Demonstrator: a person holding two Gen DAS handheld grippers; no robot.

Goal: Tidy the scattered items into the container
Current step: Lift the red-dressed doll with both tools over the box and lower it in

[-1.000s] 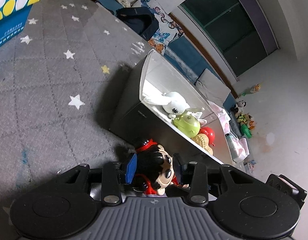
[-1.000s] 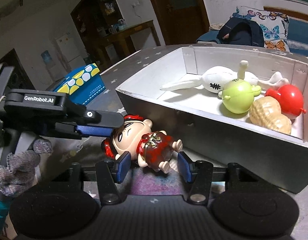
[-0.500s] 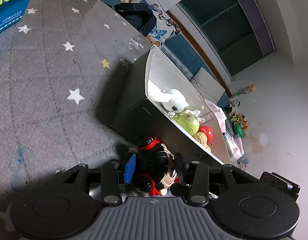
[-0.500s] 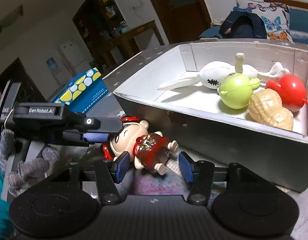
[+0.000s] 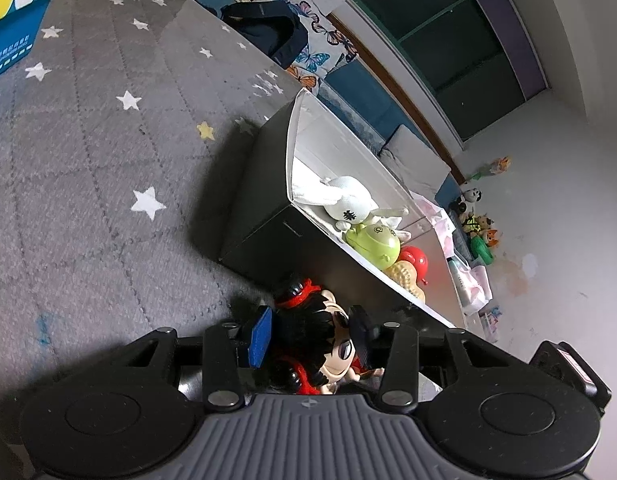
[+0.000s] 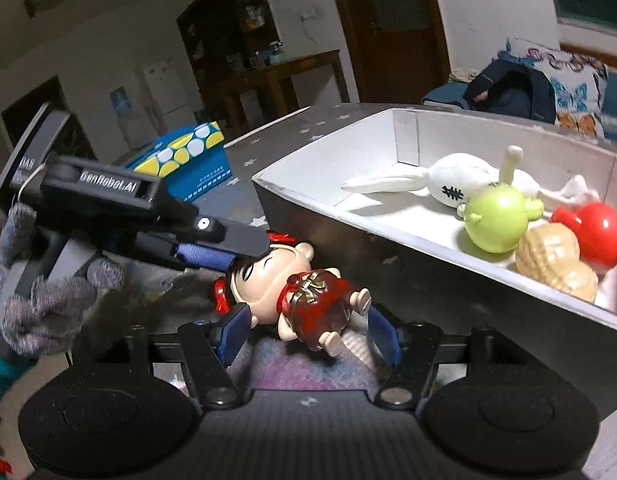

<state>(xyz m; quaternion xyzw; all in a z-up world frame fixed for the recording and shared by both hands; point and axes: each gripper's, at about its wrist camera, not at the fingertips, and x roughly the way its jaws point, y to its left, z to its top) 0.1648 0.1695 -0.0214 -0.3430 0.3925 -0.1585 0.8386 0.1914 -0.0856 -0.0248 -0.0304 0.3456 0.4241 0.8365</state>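
The left tongs [image 5: 310,332] are clamped on the doll's [image 5: 320,340] head. The right tongs [image 6: 308,330] stand apart around its body, with the container [image 6: 388,248] just beyond.

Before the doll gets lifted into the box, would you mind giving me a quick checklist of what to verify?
1. Left hand-held gripper shut on doll head: ok.
2. Right hand-held gripper open around the doll's body, not clamping: ok.
3. Doll lifted off the mat: cannot tell.
4. Free floor space in box near the white rabbit: ok.
5. Box wall between doll and opening needs clearing: not ok yet.
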